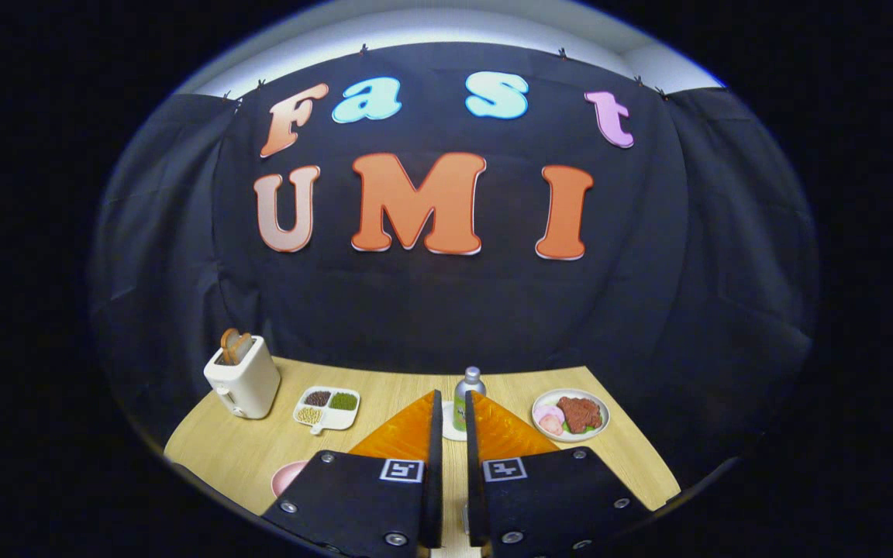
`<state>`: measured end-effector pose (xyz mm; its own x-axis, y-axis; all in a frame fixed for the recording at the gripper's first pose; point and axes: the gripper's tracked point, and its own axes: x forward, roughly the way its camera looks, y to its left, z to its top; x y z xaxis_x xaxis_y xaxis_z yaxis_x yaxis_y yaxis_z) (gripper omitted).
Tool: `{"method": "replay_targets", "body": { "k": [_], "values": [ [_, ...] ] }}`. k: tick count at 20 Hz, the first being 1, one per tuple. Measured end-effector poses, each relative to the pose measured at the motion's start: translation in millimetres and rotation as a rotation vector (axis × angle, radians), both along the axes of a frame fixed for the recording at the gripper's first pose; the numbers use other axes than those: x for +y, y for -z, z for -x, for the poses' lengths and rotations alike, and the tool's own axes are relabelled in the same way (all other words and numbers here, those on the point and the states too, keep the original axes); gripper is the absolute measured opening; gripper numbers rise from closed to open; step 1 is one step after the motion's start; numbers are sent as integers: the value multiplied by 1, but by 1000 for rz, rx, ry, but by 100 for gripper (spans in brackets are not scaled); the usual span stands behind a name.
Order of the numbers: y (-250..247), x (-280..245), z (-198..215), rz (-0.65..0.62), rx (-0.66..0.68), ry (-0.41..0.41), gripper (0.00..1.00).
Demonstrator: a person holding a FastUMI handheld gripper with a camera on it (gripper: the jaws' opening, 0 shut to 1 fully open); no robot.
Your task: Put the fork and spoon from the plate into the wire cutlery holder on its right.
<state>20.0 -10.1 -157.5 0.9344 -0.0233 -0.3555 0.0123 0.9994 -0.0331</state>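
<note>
1. The hand-held gripper (pixel 454 411), at the bottom centre of the frame, has its two fingers nearly together with only a narrow slit between them, clenched on nothing.
2. A small bottle (pixel 468 397) with a silver cap stands on the wooden desk (pixel 222 449), just beyond the fingertips.
3. A pink plate (pixel 288 476) peeks out at lower left, beside the left finger; whether cutlery lies on it cannot be told.
4. A white toaster (pixel 243 378) holding toast stands at the left, with a white divided tray (pixel 328 408) of beans to its right.
5. A plate of food (pixel 570 415) sits at the right.
</note>
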Motion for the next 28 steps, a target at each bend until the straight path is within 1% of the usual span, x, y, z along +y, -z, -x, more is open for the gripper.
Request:
{"method": "replay_targets", "body": {
  "k": [2, 4, 5, 7, 8, 9, 10, 11, 12, 13, 14, 16, 18, 22, 25, 28],
  "values": [
    [-17, 11, 0, -4, -43, -2, 19],
    [-25, 26, 1, -28, -49, -23, 25],
    [-31, 34, -1, -32, -65, -32, 27],
    [-43, 46, -6, -16, -106, -45, 31],
    [-47, 52, -5, -6, -125, -52, 37],
    [-52, 61, -5, -1, -146, -62, 41],
    [-56, 71, -6, 3, -166, -71, 51],
    [-59, 81, -6, 7, -184, -81, 56],
    [-60, 88, -6, 10, -199, -88, 65],
    [-61, 99, -7, 9, -209, -97, 70],
    [-62, 109, -7, 3, -220, -106, 77],
    [-58, 132, -9, -13, -233, -130, 84],
    [-46, 152, -8, -26, -208, -150, 88],
    [-7, 185, -5, -46, -126, -168, 90],
    [43, 197, 2, -22, -15, -173, 90],
    [95, 215, 17, -37, 111, -192, 91]
  ]
}}
